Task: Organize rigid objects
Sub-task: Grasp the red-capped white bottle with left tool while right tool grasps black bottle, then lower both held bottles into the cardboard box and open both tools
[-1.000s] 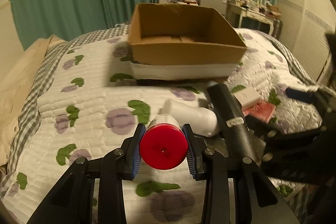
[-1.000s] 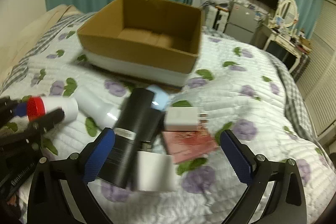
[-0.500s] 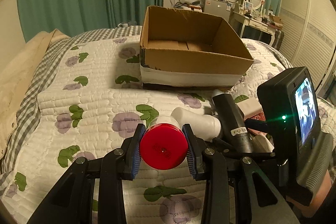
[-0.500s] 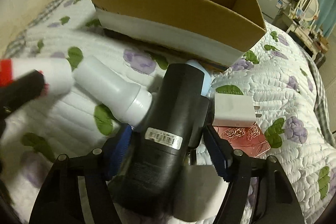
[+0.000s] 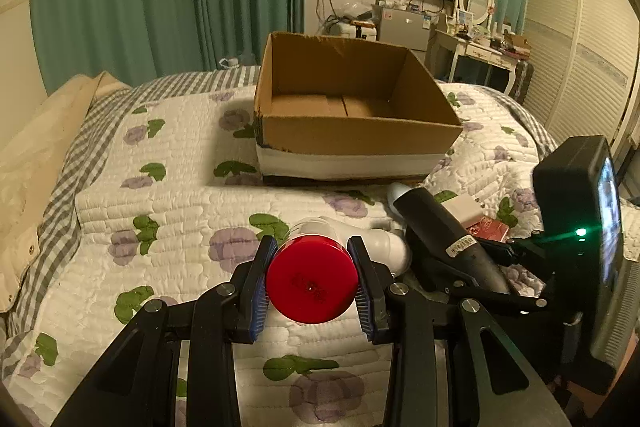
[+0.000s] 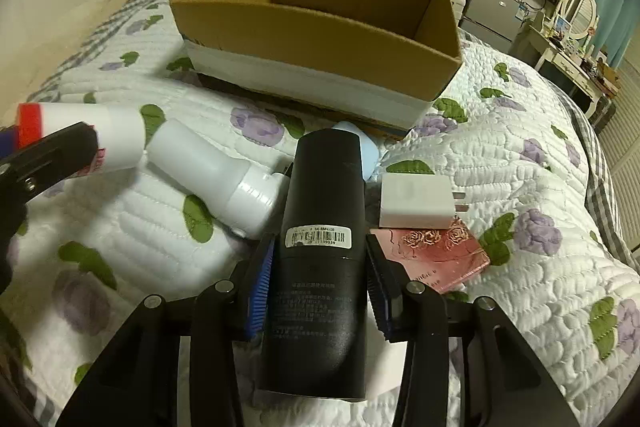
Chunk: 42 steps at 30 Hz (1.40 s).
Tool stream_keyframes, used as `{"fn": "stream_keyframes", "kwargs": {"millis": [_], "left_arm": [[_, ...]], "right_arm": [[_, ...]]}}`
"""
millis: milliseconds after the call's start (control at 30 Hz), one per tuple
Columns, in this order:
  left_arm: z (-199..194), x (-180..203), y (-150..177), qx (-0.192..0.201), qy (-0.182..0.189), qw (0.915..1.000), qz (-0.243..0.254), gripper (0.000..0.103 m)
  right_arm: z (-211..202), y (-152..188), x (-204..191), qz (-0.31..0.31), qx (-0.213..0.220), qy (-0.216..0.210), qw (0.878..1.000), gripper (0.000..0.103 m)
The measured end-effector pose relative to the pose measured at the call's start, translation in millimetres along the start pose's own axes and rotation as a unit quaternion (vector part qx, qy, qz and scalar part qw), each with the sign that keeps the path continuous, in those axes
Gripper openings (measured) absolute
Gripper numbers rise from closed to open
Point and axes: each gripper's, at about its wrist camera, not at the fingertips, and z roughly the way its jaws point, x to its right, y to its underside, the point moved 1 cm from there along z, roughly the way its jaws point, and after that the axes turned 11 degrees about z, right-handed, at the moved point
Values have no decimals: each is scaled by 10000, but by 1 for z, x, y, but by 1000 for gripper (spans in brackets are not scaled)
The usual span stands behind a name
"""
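My left gripper (image 5: 313,285) is shut on a white bottle with a red cap (image 5: 312,285), held just above the quilt; it also shows in the right wrist view (image 6: 80,135). My right gripper (image 6: 320,279) has its blue pads against both sides of a black cylindrical bottle (image 6: 320,227) that lies on the bed; the bottle also shows in the left wrist view (image 5: 444,231). An open cardboard box (image 5: 352,123) stands on the bed beyond both grippers, empty inside as far as I see.
A white plastic bottle (image 6: 216,175) lies between the two held bottles. A white charger plug (image 6: 416,203) and a pink rose-patterned box (image 6: 436,251) lie right of the black bottle. A light blue object (image 6: 364,147) sits behind it. A dresser and fridge stand past the bed.
My right gripper moved in and closed its pads around the black bottle. My left gripper kept its hold on the red-capped bottle and lifted a little, facing the box.
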Motion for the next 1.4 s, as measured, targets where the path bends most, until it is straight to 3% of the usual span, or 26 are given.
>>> {"fn": "stream_keyframes", "kwargs": {"millis": [233, 500, 633, 867, 1133, 1400], "left_arm": [[-10, 5, -4, 99, 22, 9999, 12, 36], [-28, 5, -16, 315, 50, 9995, 10, 36], [-37, -1, -34, 457, 83, 9989, -76, 36], [-47, -8, -82, 776, -22, 9969, 97, 36], [-14, -14, -144, 941, -276, 9948, 272, 36], [68, -20, -179, 720, -346, 9962, 356, 36]], "right_arm": [[-30, 4, 5, 1, 220, -94, 9997, 40], [-75, -14, 6, 47, 658, -340, 9972, 40], [-87, -26, 7, 32, 810, -396, 9959, 40], [-111, -77, 14, -53, 1262, -387, 9912, 40], [-103, -140, 25, -23, 1540, -404, 9872, 40], [-57, -184, 32, 3, 1583, -441, 9864, 40]]}}
